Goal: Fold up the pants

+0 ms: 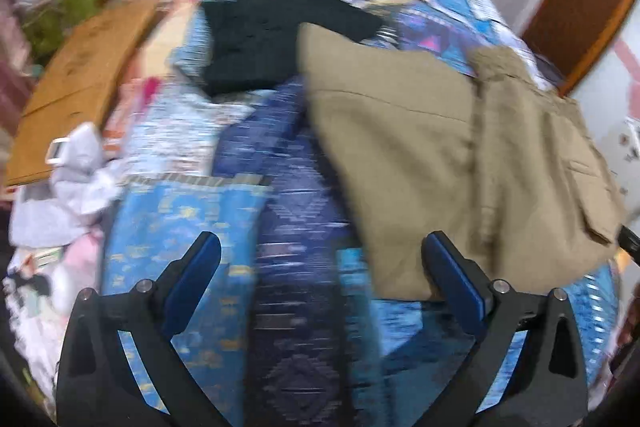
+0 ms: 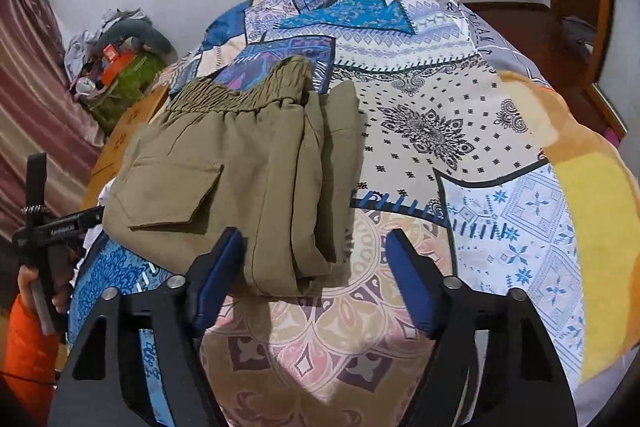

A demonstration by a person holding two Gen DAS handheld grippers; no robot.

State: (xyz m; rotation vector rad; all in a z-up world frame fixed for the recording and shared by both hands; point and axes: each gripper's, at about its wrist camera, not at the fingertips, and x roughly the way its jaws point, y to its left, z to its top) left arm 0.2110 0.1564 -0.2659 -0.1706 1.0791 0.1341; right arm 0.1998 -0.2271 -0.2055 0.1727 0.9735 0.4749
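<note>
Khaki cargo pants (image 2: 224,163) are lying on a bed under a patchwork quilt (image 2: 460,131), already doubled into a compact bundle; the fold appears largely made, and the step in hand is judged to be a final tidying or a last fold of the lower end. In the right wrist view the pants are occupying the centre left of the frame, with the gathered elastic waistband (image 2: 240,95) toward the top, a flapped cargo pocket (image 2: 172,195) at the left, and stacked leg layers showing as parallel edges running down to the folded lower end. The right tongs (image 2: 314,269) are standing open, with that lower end sitting between the blue pads; the left pad is lying against the cloth but the right pad is clear of it, so nothing is being gripped. In the blurred left wrist view the pants (image 1: 460,163) are filling the right half of the frame, beside a black garment (image 1: 280,43) at upper centre. The left tongs (image 1: 320,269) are spread wide and empty, their right pad just beside the near edge of the khaki cloth. The next move probably calls for closing on all layers of the lower end together, since a partial pinch could peel the top layer and undo the stack.
</note>
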